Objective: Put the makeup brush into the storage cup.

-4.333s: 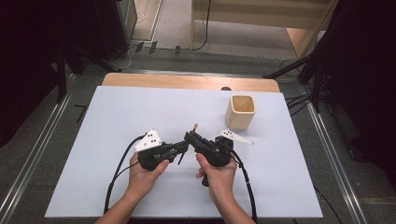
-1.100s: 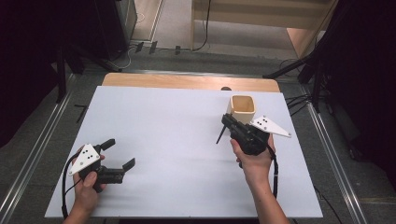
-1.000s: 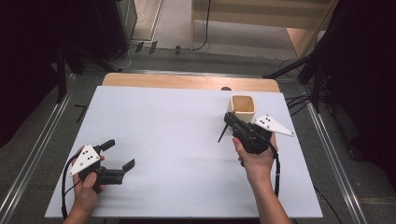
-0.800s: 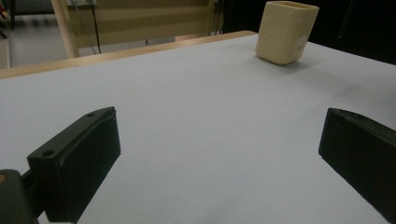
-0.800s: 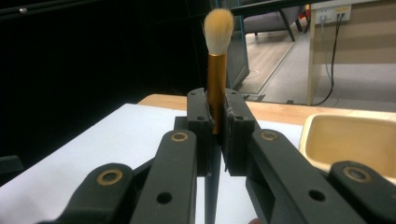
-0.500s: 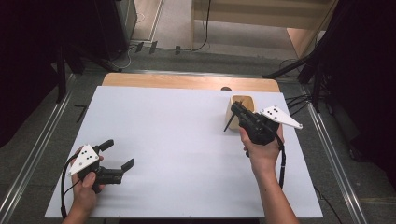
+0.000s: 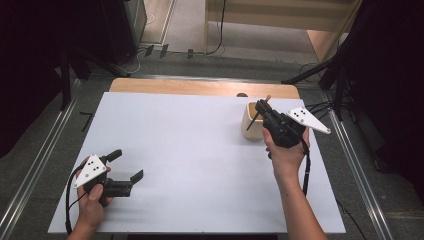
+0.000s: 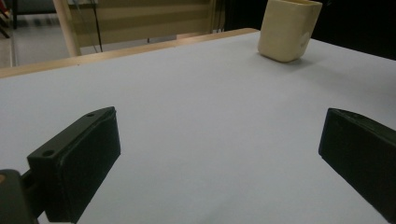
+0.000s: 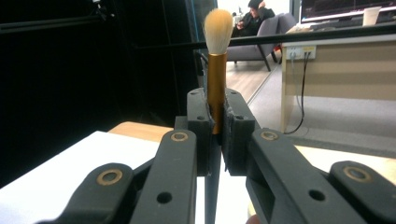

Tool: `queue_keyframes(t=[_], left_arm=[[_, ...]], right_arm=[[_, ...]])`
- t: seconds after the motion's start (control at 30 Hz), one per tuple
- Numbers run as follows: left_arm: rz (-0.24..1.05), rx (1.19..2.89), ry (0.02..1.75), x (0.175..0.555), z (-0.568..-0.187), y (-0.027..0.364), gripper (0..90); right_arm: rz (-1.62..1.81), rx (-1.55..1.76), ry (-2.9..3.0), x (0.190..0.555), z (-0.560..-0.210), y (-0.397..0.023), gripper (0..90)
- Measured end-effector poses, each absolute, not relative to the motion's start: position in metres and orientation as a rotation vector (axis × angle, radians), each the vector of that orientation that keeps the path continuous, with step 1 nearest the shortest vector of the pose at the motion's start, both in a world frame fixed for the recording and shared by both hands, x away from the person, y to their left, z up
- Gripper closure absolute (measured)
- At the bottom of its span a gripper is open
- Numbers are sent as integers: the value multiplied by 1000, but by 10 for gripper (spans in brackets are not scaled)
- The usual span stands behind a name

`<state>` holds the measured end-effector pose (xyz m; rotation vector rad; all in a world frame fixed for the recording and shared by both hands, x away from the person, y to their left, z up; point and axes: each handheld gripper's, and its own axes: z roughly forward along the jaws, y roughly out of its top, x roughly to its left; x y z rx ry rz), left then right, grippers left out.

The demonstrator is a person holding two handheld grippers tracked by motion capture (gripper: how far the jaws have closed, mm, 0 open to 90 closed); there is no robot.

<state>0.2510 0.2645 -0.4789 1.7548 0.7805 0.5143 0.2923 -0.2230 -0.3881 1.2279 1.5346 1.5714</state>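
Note:
My right gripper [image 7: 261,108] is shut on a brush [image 7: 258,114] with a dark handle, a gold ferrule and a pale tuft. It holds the brush just over the cream cup [image 7: 251,121] at the table's far right. In the right gripper view the brush [image 9: 217,70] stands upright, bristles up, pinched at the ferrule between the jaws of the right gripper [image 9: 216,116]. Near the front left corner, my left gripper [image 7: 126,165] rests low over the white table [image 7: 190,160], open and holding nothing. The left gripper view has the left gripper [image 8: 217,154] spread wide, with the cup [image 8: 288,29] far ahead.
The table's wooden back edge [image 7: 200,87] runs behind the cup. Metal rails [image 7: 35,165] flank the table on both sides. Cables [image 7: 320,107] lie on the floor at the right. A wooden frame [image 7: 325,40] stands beyond the table.
Earlier both grippers met at the table's middle. Since then the left has gone to the front left, and the right has carried the brush back and right to the cup.

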Motion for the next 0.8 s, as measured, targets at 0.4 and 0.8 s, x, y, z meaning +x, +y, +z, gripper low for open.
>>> queue_keyframes(t=[0.4,0.8], left_arm=[[522,1747,791,251,-479,266,0],[521,1755,791,251,-479,265,0]], right_arm=[[1563,1204,1418,301,-391,-232,846],[1531,1206,1378,307,-391,-237,846]])
